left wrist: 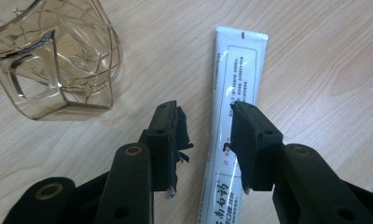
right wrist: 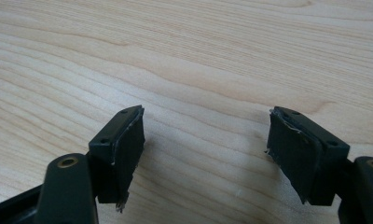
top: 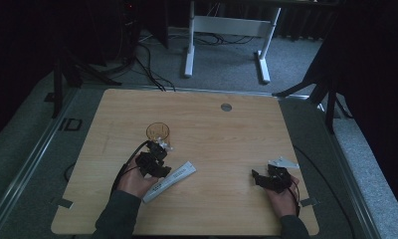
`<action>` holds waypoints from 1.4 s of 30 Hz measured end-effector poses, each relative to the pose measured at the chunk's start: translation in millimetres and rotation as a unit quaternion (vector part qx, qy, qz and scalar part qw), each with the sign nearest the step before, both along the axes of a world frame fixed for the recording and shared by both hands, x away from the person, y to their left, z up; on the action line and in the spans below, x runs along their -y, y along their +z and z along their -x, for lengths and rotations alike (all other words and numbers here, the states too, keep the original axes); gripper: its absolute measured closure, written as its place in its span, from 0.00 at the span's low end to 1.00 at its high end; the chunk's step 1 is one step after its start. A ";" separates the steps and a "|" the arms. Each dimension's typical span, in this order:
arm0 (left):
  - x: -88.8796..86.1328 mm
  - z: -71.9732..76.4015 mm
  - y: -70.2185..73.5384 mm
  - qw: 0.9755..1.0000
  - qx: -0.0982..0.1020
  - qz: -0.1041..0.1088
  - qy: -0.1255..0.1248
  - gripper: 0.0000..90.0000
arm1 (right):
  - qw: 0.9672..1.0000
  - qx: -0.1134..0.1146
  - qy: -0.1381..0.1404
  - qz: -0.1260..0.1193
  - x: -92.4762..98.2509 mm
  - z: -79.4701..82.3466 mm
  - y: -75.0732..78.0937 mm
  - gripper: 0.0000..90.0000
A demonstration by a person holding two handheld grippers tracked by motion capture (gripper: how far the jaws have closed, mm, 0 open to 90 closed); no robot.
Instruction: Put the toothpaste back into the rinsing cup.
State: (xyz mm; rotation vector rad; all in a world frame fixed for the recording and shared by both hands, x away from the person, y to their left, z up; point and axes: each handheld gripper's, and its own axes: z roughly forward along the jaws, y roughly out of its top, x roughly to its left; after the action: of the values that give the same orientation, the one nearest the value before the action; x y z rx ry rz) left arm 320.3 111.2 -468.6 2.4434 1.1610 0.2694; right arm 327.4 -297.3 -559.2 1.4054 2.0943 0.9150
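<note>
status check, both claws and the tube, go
Left claw open, straddling the white toothpaste tube, not clamped. Right claw open over bare table. Amber plastic cup beside the tube, apart.

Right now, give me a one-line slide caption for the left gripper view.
Open left gripper poised over a white tube lying flat on the wooden table, amber plastic cup alongside.
</note>
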 end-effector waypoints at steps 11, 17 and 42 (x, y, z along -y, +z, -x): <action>3.5 -1.4 -1.8 1.000 -0.017 -0.012 -0.004 0.68 | 1.000 0.000 0.000 0.000 0.0 0.0 0.0 0.30; 6.2 -2.2 -2.2 1.000 -0.022 -0.017 -0.005 0.68 | 1.000 0.000 0.000 0.000 0.0 0.0 0.0 0.30; 22.3 -3.1 -9.4 0.998 -0.044 -0.044 -0.012 0.68 | 1.000 0.000 0.000 0.000 0.0 0.0 0.0 0.30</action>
State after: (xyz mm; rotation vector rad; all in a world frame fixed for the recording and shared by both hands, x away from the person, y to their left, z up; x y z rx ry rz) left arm 323.4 88.8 -478.1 2.5682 1.1785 0.2117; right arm 327.5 -297.3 -559.2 1.4040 2.0944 0.9155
